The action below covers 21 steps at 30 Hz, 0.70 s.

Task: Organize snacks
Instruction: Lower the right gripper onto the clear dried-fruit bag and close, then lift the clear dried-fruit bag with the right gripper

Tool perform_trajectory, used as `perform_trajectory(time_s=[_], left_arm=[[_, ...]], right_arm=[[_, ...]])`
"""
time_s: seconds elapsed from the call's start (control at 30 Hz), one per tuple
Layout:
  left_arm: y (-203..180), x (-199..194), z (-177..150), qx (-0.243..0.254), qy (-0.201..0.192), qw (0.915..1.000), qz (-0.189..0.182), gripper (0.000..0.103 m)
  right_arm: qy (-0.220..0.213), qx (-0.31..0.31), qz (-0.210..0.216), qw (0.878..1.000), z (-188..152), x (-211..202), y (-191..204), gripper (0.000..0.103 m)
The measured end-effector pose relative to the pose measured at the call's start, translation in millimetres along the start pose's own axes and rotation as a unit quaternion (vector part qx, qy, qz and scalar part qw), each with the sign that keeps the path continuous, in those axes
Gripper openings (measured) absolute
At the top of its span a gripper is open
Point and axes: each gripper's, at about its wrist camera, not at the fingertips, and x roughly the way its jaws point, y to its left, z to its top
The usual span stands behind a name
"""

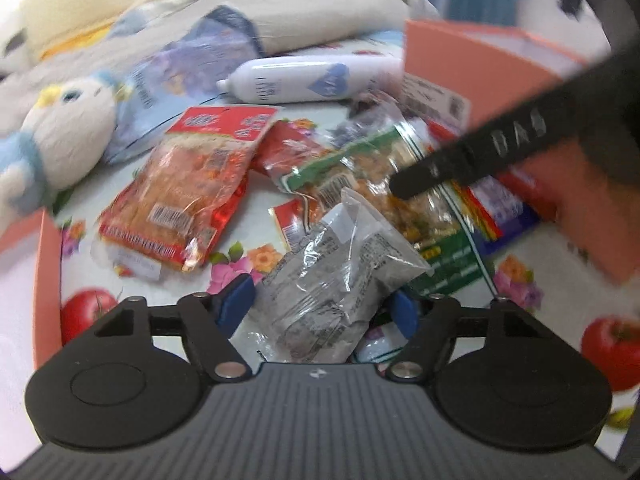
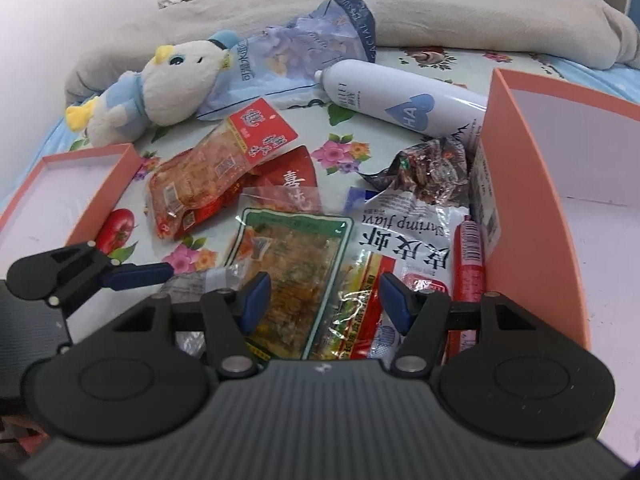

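Sorting: we work through a heap of snacks on a flowered cloth (image 2: 400, 60), with a pink box (image 2: 532, 168) at the right and a pink lid (image 2: 100, 184) at the left.
Left gripper (image 1: 320, 306): a clear packet (image 1: 328, 276) stands between our blue pads (image 1: 236, 300); whether they press it we cannot tell through the blur.
Clear packet: it rises from the jaws toward the upper right, long axis tilted that way, over the green packet (image 1: 360, 168).
Right gripper (image 2: 324, 298): jaws parted, gripping nothing, hanging over the green packet (image 2: 288, 264).
Green packet: it lies flat under our right pads, long axis running away from us, far end pointing up the cloth and leaning slightly right.
Nearer hand: the right one, we judge, and the box lies just right of it past the shrimp bag (image 2: 404, 236) and the sausage (image 2: 468, 260).
Next: we judge a straight drop would set the pads across its short side.
Clutter: a plush bird (image 2: 160, 88) and a white bottle (image 2: 404, 96) lie farther back.
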Motion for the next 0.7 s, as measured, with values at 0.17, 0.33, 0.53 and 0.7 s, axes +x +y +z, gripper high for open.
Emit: perform_trajectory(time_s=[0.17, 0.33, 0.53, 0.7], left_arm=[[1, -11, -7, -0.057, -0.013, 0.9982, 0.015, 0.065], [7, -25, -15, -0.122, -0.024, 0.9919, 0.023, 0.061], [26, -47, -31, -0.237, -0.047, 0.9703, 0.022, 0.06], [41, -65, -45, -0.303, -0.061, 0.9506, 0.028, 0.06]], right_arm=[[-0.003, -0.018, 0.0, 1.0, -1, 2, 4, 0.062], [-0.017, -0.035, -0.002, 0.999, 1, -3, 11, 0.063], [-0.044, -0.038, -0.002, 0.998, 1, -10, 17, 0.063], [-0.048, -0.043, 0.035, 0.997, -4, -10, 25, 0.063]])
